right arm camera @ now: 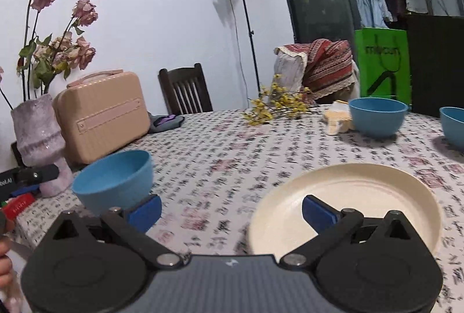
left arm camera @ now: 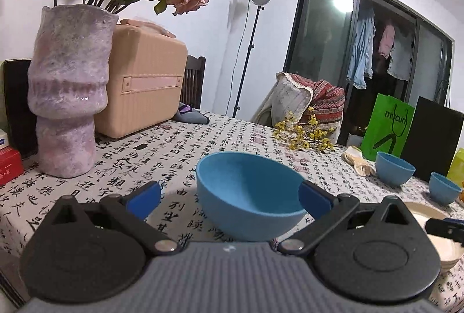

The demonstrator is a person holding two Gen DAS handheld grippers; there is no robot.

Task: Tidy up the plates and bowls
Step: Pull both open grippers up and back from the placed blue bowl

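Note:
A large blue bowl (left arm camera: 246, 185) rests on the patterned tablecloth straight ahead of my left gripper (left arm camera: 229, 198). That gripper is open, with the bowl between its spread fingers and the right fingertip (left arm camera: 314, 198) close to the rim. My right gripper (right arm camera: 231, 211) is open too; its right fingertip (right arm camera: 317, 213) hovers over a cream plate (right arm camera: 362, 197). The same large bowl (right arm camera: 116, 179) lies to its left. Two more blue bowls (right arm camera: 377, 116) (right arm camera: 453, 124) stand at the far right. The plate's edge (left arm camera: 435, 237) shows in the left wrist view.
A purple vase (left arm camera: 66, 98) of dried flowers and a pink case (left arm camera: 145, 81) stand at the left. Yellow flower sprigs (right arm camera: 275, 104), a folded cloth (right arm camera: 336, 118), a green bag (right arm camera: 382, 61) and a black bag (right arm camera: 435, 61) line the far side. A dark chair (right arm camera: 185, 89) is behind the table.

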